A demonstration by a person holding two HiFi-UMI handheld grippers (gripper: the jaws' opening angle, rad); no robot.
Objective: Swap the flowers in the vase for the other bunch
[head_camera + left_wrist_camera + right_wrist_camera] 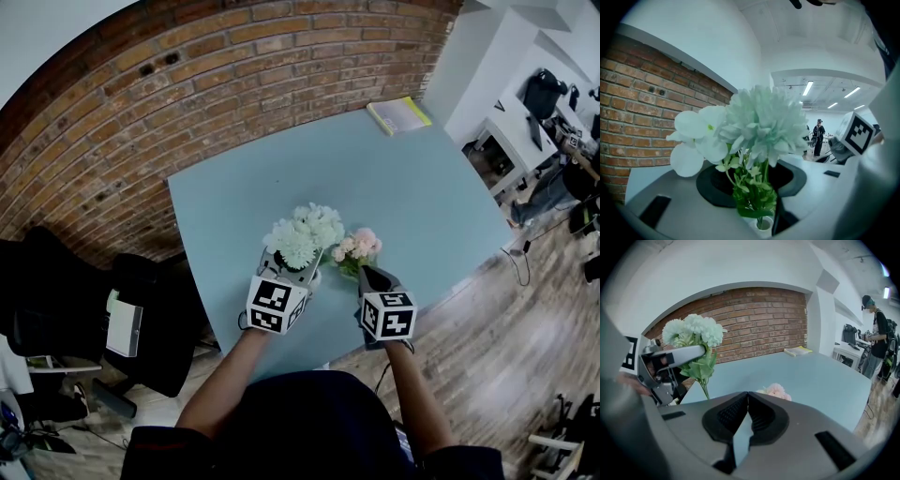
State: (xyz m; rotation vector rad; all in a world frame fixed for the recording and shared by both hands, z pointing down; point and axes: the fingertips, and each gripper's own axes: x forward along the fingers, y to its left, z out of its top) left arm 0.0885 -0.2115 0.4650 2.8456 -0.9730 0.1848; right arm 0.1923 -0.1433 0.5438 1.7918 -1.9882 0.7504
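My left gripper is shut on the green stems of the white flower bunch, which stands upright above the table's near edge. In the left gripper view the bunch fills the middle, and its stems run down between the jaws into a small white round mouth, seemingly the vase's. The pink bunch lies on the table just right of the white one. My right gripper hovers right behind it, shut and empty, with the pink blooms just beyond its tips.
The light blue table has a yellowish book at its far right corner. A brick wall runs behind it and a black chair stands to the left. Desks and a standing person are off to the right.
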